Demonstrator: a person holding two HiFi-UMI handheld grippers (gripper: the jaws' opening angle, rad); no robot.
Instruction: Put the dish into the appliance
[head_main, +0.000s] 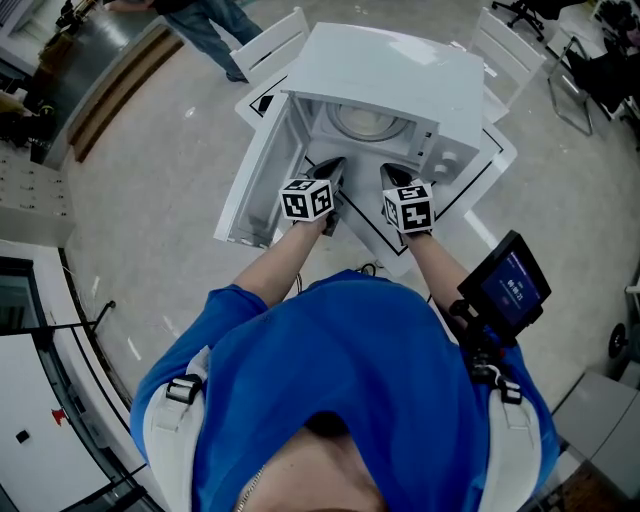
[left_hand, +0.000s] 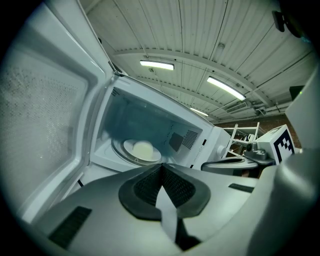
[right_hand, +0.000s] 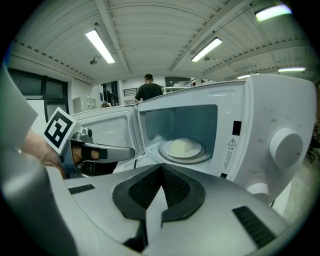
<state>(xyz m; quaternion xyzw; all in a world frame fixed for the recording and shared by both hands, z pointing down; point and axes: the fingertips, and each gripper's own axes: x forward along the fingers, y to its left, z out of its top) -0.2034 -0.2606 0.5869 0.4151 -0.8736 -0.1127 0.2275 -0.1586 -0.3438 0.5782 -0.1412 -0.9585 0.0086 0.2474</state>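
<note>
The open microwave (head_main: 400, 70) at upper centre holds the round dish (right_hand: 182, 146) flat on its turntable (right_hand: 201, 156); left gripper (left_hand: 161, 169) and right gripper (right_hand: 161, 170) are both clenched empty in front

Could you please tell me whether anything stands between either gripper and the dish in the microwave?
Nothing visible does. The door is swung wide open at the left, and the dish lies on the turntable inside the microwave, in plain sight past the left gripper and right gripper, both shut and empty.

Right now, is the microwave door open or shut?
Open: the door stands swung wide, exposing the dish on the turntable inside the microwave.
</note>
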